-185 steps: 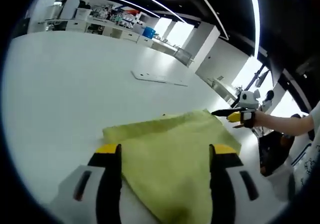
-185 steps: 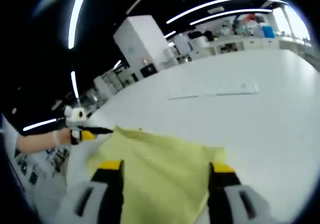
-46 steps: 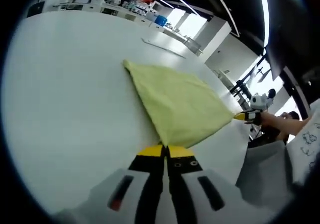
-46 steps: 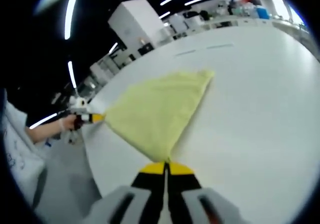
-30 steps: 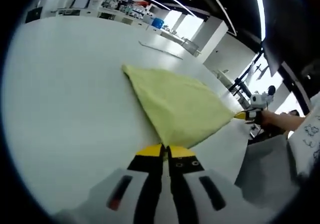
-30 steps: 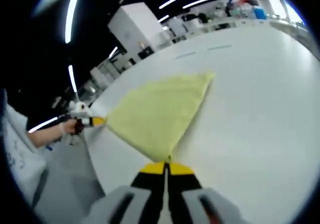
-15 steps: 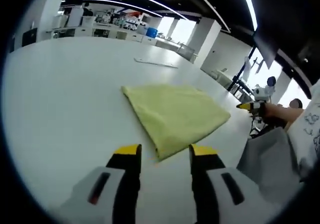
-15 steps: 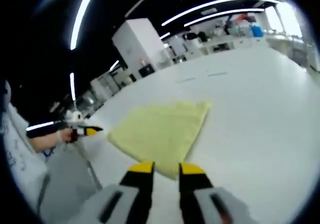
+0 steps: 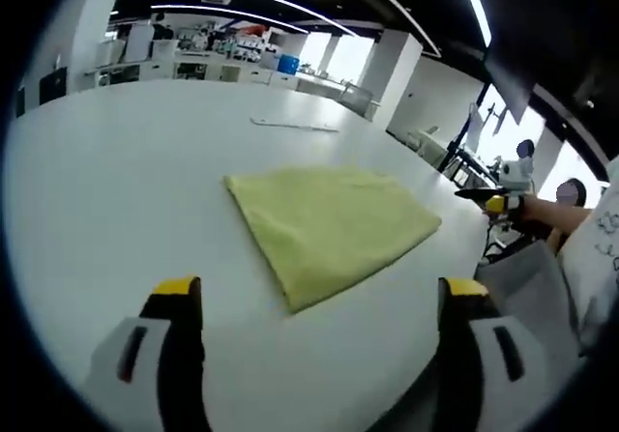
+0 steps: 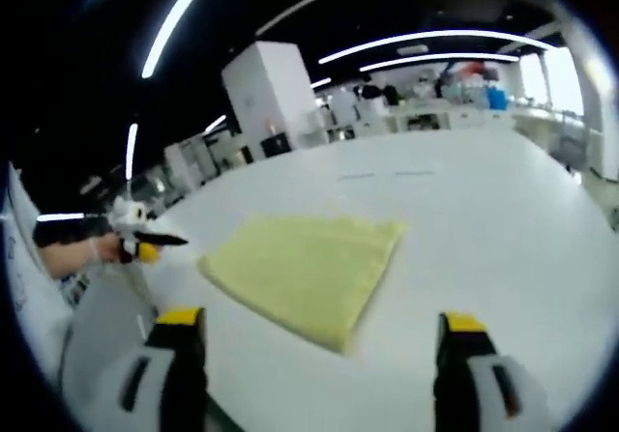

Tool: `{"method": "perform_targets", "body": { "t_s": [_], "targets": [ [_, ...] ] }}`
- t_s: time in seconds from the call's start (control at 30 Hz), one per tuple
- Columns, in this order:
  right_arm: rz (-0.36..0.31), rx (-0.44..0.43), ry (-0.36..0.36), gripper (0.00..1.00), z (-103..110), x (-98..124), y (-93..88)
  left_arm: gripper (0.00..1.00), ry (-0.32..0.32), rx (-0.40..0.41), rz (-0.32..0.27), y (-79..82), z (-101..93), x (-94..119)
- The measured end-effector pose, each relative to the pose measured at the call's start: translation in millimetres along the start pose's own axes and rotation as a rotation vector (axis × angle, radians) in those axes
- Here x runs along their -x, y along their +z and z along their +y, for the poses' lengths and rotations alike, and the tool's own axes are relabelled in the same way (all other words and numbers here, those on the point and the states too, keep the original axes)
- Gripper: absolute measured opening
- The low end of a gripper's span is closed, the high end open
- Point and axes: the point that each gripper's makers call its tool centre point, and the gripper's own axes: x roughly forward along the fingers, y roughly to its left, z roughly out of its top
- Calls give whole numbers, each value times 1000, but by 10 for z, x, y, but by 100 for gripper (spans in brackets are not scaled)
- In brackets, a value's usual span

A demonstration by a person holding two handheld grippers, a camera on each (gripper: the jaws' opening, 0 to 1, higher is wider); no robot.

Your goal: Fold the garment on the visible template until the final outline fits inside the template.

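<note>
A folded yellow garment (image 9: 329,224) lies flat on the white table (image 9: 116,181), a roughly four-sided shape with one corner pointing toward me. My left gripper (image 9: 319,302) stands open, pulled back from that corner, with nothing between its jaws. In the right gripper view the same yellow garment (image 10: 305,268) lies ahead, and my right gripper (image 10: 317,333) is wide open and clear of its near corner. The right gripper (image 9: 498,200) also shows at the right edge of the left gripper view, held in a hand. The left gripper (image 10: 135,244) shows at the left of the right gripper view.
A thin line marking (image 9: 295,125) lies on the table beyond the garment, also seen as faint marks (image 10: 387,174). The table edge (image 9: 455,258) runs close to the garment on the person's side. Shelves and cabinets stand far behind.
Both grippers were shut on the garment's corners a second ago. They let go, opened wide and drew back, leaving the garment flat on the table.
</note>
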Motion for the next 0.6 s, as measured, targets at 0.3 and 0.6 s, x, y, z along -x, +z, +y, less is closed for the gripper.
{"method": "perform_targets", "body": {
  "t_s": [0.3,0.6],
  "targets": [
    [-1,-11,-8,100,39,1,-70,99,10,23,-55,63,32,31],
    [15,-13,-1,100,38,-12,-154,99,10,28,-57,32,26,44]
  ]
}}
